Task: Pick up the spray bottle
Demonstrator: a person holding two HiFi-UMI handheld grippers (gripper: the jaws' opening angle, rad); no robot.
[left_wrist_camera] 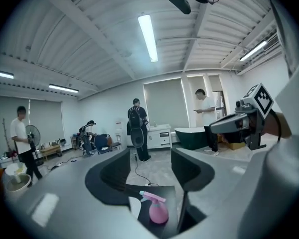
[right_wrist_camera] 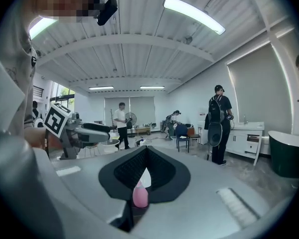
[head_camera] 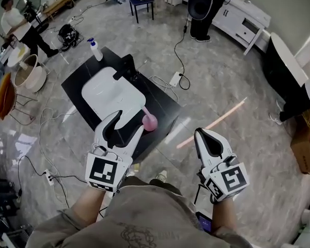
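The pink spray bottle [head_camera: 149,121] stands upright at the near right edge of a black table [head_camera: 163,105], beside a white basin [head_camera: 111,93]. My left gripper [head_camera: 129,122] hovers open just left of the bottle and does not touch it. In the left gripper view the spray bottle [left_wrist_camera: 157,210] shows low between the open gripper [left_wrist_camera: 149,158], still ahead of its tips. My right gripper [head_camera: 212,144] is shut and empty, over the floor to the right of the table. Its own view shows the right gripper [right_wrist_camera: 145,151] with tips together and the spray bottle [right_wrist_camera: 140,195] beyond them.
A black faucet [head_camera: 126,67] and a white bottle with a blue cap [head_camera: 95,49] stand at the table's far side. Cables and a power strip [head_camera: 174,79] lie on the floor. A pale stick [head_camera: 212,123] lies to the right. People stand at the back [head_camera: 201,9] and left [head_camera: 18,27].
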